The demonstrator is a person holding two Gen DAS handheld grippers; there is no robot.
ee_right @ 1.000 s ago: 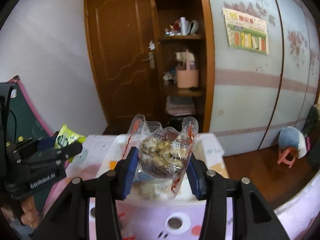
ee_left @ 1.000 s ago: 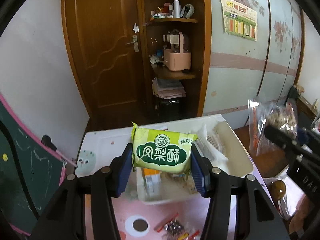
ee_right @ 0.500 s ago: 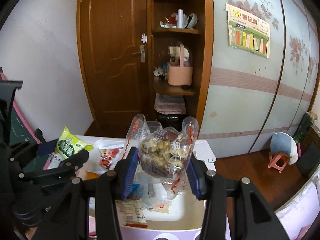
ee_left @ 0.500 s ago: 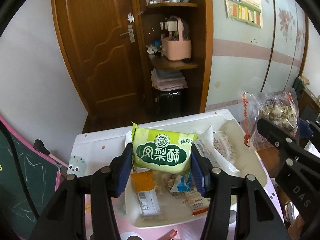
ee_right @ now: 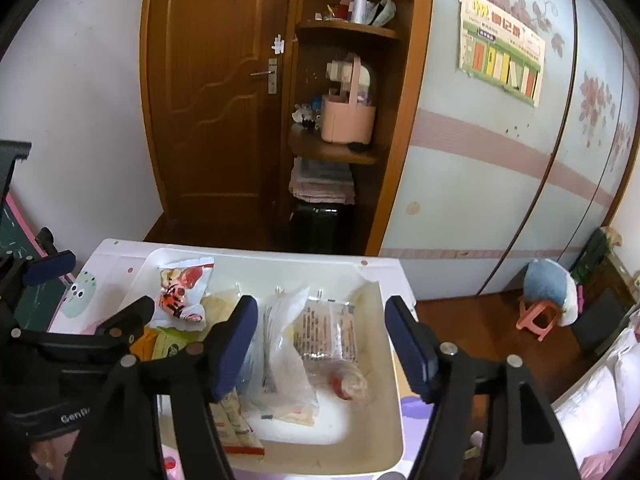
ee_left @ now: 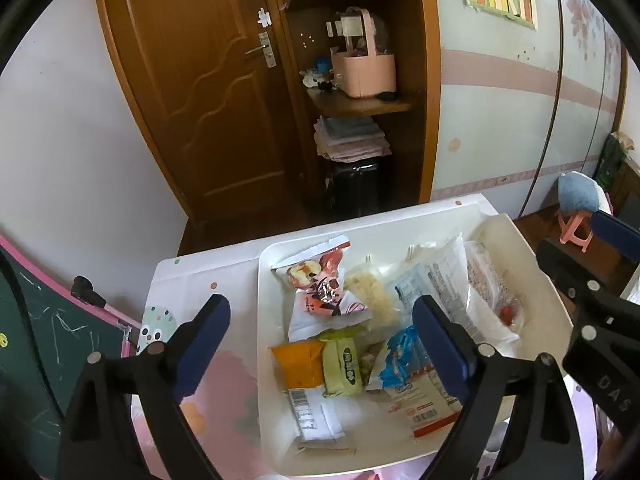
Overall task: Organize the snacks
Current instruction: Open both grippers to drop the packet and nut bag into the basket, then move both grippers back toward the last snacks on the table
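A white bin on the table holds several snack packs. The green pineapple-cake pack lies in it beside an orange pack, a red-and-white pack and a blue pack. The clear bag of nuts lies at the bin's right side, also seen in the left wrist view. My left gripper is open and empty above the bin's left part. My right gripper is open and empty above its right part.
The bin sits on a white and pink table. A green chalkboard stands at the left. A wooden door and shelf unit are behind. A small pink stool stands on the floor at the right.
Both grippers opened over the bin: the green pack dropped from the left one and the nut bag from the right one. Both now lie in the bin.
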